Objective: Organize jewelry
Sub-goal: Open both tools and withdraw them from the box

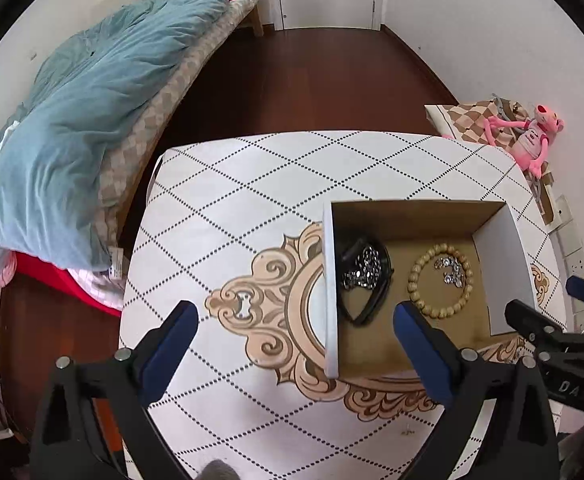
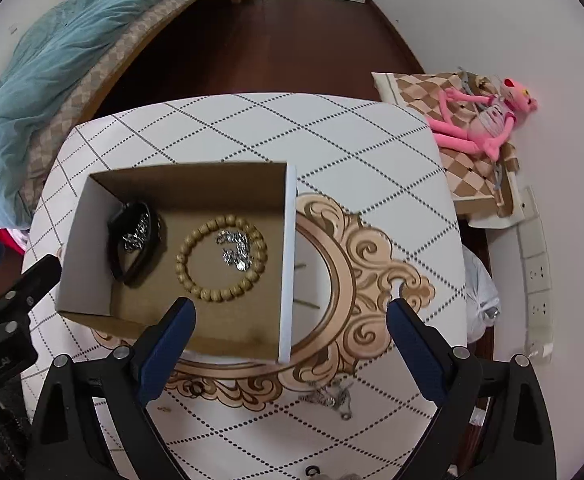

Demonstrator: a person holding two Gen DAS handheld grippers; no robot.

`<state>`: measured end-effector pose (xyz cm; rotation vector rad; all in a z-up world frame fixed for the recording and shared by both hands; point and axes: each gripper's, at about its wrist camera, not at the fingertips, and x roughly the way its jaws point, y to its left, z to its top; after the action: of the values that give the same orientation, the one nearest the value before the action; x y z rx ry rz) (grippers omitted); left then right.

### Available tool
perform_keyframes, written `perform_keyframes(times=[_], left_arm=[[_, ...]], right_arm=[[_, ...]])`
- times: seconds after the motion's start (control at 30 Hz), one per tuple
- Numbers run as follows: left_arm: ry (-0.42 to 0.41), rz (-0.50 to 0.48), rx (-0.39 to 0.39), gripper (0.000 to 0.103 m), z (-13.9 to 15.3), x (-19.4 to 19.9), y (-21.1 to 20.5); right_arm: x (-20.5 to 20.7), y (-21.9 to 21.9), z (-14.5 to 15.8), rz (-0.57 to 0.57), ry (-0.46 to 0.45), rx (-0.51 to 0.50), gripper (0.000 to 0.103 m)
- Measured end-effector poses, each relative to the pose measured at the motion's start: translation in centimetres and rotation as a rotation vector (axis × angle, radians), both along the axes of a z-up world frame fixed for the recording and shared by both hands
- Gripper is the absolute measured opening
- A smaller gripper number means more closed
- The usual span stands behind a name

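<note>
My right gripper (image 2: 290, 326) hangs spread and empty over the cardboard box (image 2: 290, 248), left gripper (image 1: 296, 334) likewise. The bead bracelet (image 2: 222, 258) and black band (image 2: 136, 246) lie inside; a silver chain (image 2: 328, 396) waits on the worktop (image 2: 332, 136) at 6 o'clock, so I hover ready.

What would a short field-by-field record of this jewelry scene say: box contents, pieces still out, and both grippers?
box: open cardboard box on patterned table
in box: black band, chain on it, bead bracelet, silver piece inside its ring
still out: silver piece on table, small rings near front edge
left gripper: open, empty
right gripper: open, empty, over box's right wall
</note>
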<state>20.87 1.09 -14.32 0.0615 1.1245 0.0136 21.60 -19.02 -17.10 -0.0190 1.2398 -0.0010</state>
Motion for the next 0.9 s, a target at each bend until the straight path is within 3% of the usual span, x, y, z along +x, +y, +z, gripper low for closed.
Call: perform_keyframes(times=[0.23,0.9], left_arm=[[-0.021,0.007,-0.011,0.100,1.2,-1.7,0.2],[-0.228,0.005,-0.022,0.100,10.6,-11.0,-0.4]], right_arm=[[-2.3,0.7,1.2,-0.014,-0.038,0.004,0.098],[-12.6,-0.2,12.6,-0.097,-0.327,-0.039,0.098]])
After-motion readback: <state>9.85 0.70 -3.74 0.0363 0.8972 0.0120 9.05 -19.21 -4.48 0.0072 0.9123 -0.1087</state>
